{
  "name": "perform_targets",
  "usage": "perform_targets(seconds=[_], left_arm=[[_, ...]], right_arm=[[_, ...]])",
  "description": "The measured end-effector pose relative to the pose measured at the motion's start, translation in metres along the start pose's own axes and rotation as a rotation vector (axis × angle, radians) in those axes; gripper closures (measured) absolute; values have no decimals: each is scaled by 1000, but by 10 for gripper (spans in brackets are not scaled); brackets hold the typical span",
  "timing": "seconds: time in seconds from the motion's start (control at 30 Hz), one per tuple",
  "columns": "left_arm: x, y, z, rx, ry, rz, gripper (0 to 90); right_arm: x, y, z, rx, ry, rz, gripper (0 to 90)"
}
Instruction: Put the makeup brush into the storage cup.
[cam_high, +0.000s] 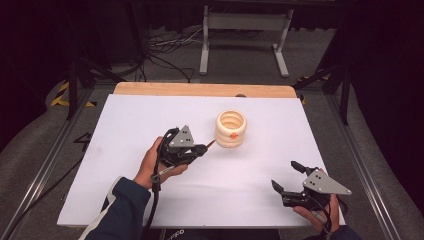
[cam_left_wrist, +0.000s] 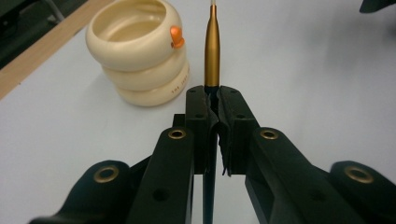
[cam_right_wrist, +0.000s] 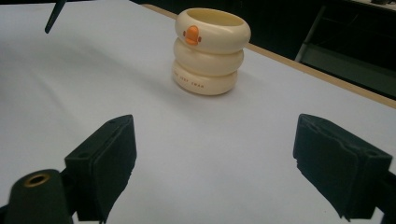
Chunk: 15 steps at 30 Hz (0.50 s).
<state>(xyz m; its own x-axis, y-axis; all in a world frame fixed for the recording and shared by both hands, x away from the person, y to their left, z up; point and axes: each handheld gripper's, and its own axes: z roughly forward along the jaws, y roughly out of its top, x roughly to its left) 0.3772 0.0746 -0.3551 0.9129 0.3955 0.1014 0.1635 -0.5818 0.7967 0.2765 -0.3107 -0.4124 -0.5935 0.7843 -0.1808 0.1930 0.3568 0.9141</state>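
the high view looks forward and down from above the table's near edge, taking in the whole white table (cam_high: 150, 200). the left gripper view looks low and close along its jaws past the cream ringed holder (cam_left_wrist: 140, 51). the right gripper view sits low and farther back, facing the same holder, which all three views share.

Right gripper (cam_right_wrist: 215, 163) jaws wide apart over white table (cam_right_wrist: 210, 140). Cream ringed cup (cam_right_wrist: 210, 51) with orange duck bill upright far centre. Dark tip (cam_right_wrist: 55, 16) far left.
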Motion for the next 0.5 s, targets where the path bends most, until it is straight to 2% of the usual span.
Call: perform_targets(seconds=[0.3,0.5], left_arm=[[1,6,0,-80,-8,-17,830],[3,9,-1,-138,14,-34,831]], right_arm=[[-1,0,-1,-6,-3,0,140],[-1,-1,-1,-5,-2,2,140]])
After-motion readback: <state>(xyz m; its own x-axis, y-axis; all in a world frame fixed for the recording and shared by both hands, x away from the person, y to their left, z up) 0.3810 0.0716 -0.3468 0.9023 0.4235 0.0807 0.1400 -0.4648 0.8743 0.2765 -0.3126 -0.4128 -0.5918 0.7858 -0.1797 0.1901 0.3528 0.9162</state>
